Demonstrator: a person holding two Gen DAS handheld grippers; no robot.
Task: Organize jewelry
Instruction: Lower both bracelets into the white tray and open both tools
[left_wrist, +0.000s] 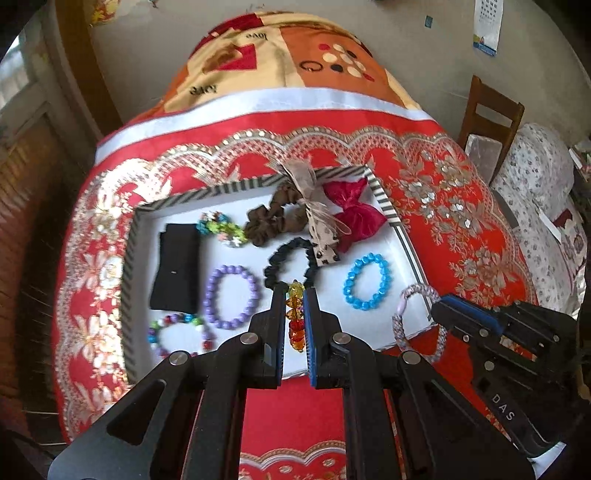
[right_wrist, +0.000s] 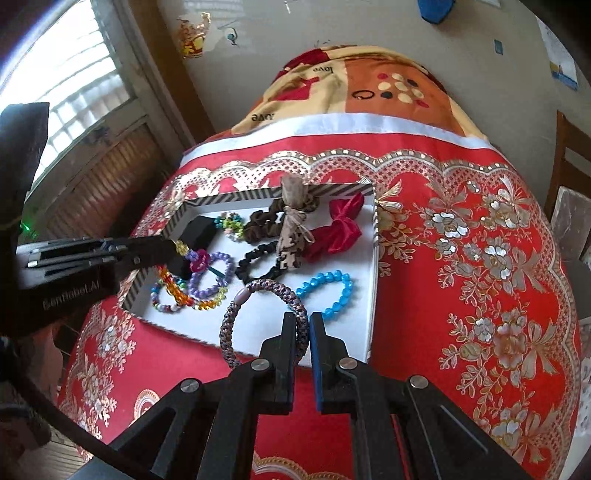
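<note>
A striped-rim white tray (left_wrist: 384, 199) (right_wrist: 369, 321) lies on the red tablecloth and holds several bracelets and hair ties. My left gripper (left_wrist: 295, 291) is shut on a multicoloured crystal bead bracelet (left_wrist: 294, 317) (right_wrist: 177, 288) and holds it over the tray's near part. My right gripper (right_wrist: 302, 319) is shut on a braided grey-pink hair tie (right_wrist: 236, 306) (left_wrist: 400, 317) above the tray's near right edge. In the tray lie a purple bead bracelet (left_wrist: 231, 295), a blue bead bracelet (left_wrist: 367, 281) (right_wrist: 328, 291), a black scrunchie (left_wrist: 291, 258), a brown scrunchie (left_wrist: 269, 221) and a red bow (left_wrist: 354, 214).
A black folded band (left_wrist: 177, 273) and a small colourful bead bracelet (left_wrist: 177, 332) lie at the tray's left. A beige leopard ribbon bow (left_wrist: 317, 221) lies over the scrunchies. A wooden chair (left_wrist: 487, 122) stands at the right. A patterned blanket (left_wrist: 288, 55) covers the far side.
</note>
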